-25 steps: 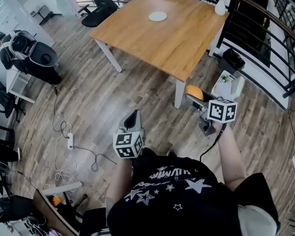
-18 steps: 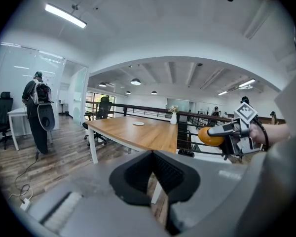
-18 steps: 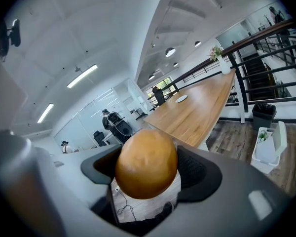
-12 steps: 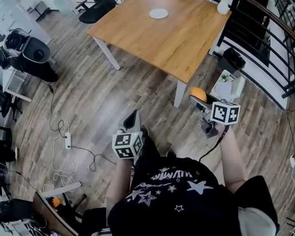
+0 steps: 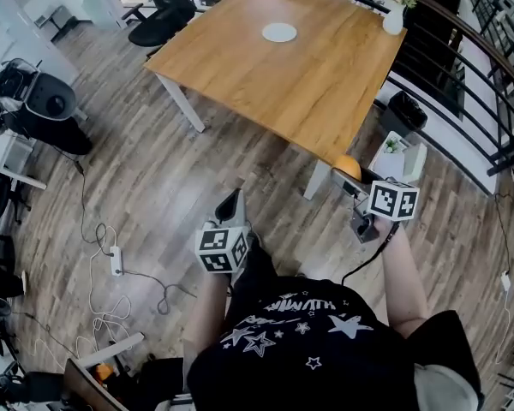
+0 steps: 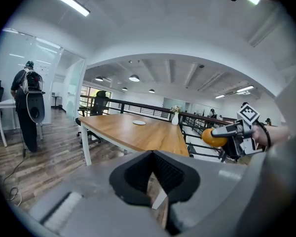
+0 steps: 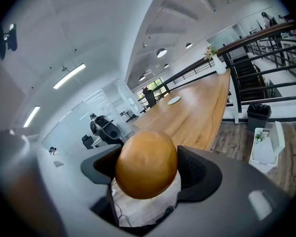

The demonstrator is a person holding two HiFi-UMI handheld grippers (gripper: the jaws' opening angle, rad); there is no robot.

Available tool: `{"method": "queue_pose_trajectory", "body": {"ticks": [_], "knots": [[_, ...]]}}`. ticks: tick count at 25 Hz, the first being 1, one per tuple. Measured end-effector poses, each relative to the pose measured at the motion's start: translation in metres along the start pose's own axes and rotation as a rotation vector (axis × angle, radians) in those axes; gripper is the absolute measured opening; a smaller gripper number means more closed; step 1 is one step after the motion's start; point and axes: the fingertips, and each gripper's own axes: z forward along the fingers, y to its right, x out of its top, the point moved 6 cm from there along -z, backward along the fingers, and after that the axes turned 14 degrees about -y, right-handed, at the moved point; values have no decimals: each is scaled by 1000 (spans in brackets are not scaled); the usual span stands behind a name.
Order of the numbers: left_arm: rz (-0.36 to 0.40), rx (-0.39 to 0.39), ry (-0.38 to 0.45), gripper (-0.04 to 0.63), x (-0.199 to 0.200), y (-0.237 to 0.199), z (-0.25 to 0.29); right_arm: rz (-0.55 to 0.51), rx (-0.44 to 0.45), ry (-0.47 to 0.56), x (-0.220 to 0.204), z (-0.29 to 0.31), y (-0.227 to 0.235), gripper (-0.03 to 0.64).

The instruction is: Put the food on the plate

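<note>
A round orange-brown bun (image 7: pixel 146 164) sits between the pads of my right gripper (image 7: pixel 149 168), which is shut on it. In the head view that gripper (image 5: pixel 347 178) holds the bun (image 5: pixel 348 166) just off the near corner of the wooden table (image 5: pixel 265 67). A small white plate (image 5: pixel 279 32) lies far back on the table, also seen in the right gripper view as the plate (image 7: pixel 173 100). My left gripper (image 5: pixel 231 205) hangs over the floor short of the table, shut with nothing in it. In its own view the left gripper (image 6: pixel 152 154) has its jaw tips meeting.
A white vase with flowers (image 5: pixel 394 17) stands at the table's far right corner. Black office chairs (image 5: pixel 158 20) are behind the table. A black bin (image 5: pixel 406 107) and a white box (image 5: pixel 394 152) sit by the railing (image 5: pixel 488 75). Cables and a power strip (image 5: pixel 116 259) lie on the floor.
Both grippers have been carried forward toward the table's near corner, the bun staying in the right one. The table has come closer in the head view.
</note>
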Motion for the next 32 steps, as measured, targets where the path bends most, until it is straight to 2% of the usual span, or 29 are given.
{"method": "queue_pose_trajectory", "body": {"ticks": [10, 16, 21, 27, 32], "knots": [[7, -50, -30, 2, 47, -58, 54, 48, -34, 13, 53, 59, 1, 356], [9, -90, -54, 2, 61, -82, 71, 71, -60, 2, 67, 80, -4, 355], [28, -124, -57, 2, 73, -111, 78, 67, -71, 22, 84, 95, -23, 356], [61, -154, -28, 2, 105, -149, 83, 66, -96, 67, 110, 115, -46, 356], [91, -199, -41, 2, 110, -167, 82, 64, -119, 86, 118, 130, -60, 356]]}}
